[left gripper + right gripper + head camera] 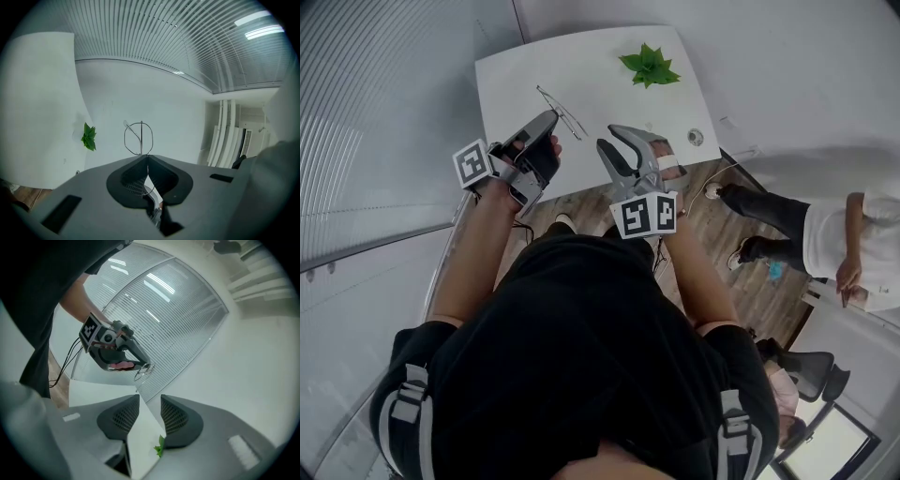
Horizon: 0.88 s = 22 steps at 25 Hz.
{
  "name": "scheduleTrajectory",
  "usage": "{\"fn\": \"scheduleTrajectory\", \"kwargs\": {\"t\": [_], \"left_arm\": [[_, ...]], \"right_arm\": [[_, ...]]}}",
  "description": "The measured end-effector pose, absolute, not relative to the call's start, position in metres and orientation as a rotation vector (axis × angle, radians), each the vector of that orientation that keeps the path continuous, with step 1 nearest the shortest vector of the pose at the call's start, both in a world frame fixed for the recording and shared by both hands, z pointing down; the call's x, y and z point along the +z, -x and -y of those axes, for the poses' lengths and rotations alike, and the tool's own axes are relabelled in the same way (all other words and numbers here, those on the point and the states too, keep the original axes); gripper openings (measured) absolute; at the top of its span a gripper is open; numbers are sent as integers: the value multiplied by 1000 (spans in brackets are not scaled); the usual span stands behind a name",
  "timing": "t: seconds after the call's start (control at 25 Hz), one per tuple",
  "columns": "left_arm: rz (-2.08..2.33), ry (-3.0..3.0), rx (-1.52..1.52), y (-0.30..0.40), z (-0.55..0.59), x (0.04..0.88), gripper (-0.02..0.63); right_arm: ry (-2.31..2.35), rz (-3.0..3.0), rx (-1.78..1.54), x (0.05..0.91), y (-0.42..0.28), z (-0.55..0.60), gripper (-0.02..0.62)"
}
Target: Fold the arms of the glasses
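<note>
Thin wire-framed glasses (562,111) hang above the white table (581,66), and my left gripper (553,117) is shut on them. In the left gripper view the jaws (147,157) meet on the wire, and one round lens rim (138,138) sticks out past the tips. My right gripper (607,138) stands open to the right of the glasses, apart from them, with nothing between its fingers. The right gripper view looks past its parted jaws (150,411) at the left gripper (143,364) and the glasses (143,372) at its tips.
A small green plant (650,66) stands at the table's far right, and a small round fitting (696,137) sits near the right edge. A person (853,253) sits to the right over the wooden floor. An office chair (811,370) is at the lower right.
</note>
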<state>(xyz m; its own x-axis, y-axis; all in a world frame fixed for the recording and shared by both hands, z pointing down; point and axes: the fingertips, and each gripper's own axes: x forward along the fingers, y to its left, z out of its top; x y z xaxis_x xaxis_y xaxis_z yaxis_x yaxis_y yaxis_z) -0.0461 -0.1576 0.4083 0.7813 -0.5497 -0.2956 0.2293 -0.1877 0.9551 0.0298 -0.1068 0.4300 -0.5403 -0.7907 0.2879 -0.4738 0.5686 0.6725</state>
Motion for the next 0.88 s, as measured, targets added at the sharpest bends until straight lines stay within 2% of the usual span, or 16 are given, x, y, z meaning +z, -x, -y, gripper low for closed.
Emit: {"fn": "scheduleTrajectory", "kwargs": {"t": [0.32, 0.88], "left_arm": [[289, -1618, -702, 52, 157, 415, 12], [263, -1633, -667, 44, 148, 416, 12]], "right_arm": [[-1105, 2312, -622, 411, -43, 120, 143], [-1331, 2674, -204, 383, -62, 134, 27]]}}
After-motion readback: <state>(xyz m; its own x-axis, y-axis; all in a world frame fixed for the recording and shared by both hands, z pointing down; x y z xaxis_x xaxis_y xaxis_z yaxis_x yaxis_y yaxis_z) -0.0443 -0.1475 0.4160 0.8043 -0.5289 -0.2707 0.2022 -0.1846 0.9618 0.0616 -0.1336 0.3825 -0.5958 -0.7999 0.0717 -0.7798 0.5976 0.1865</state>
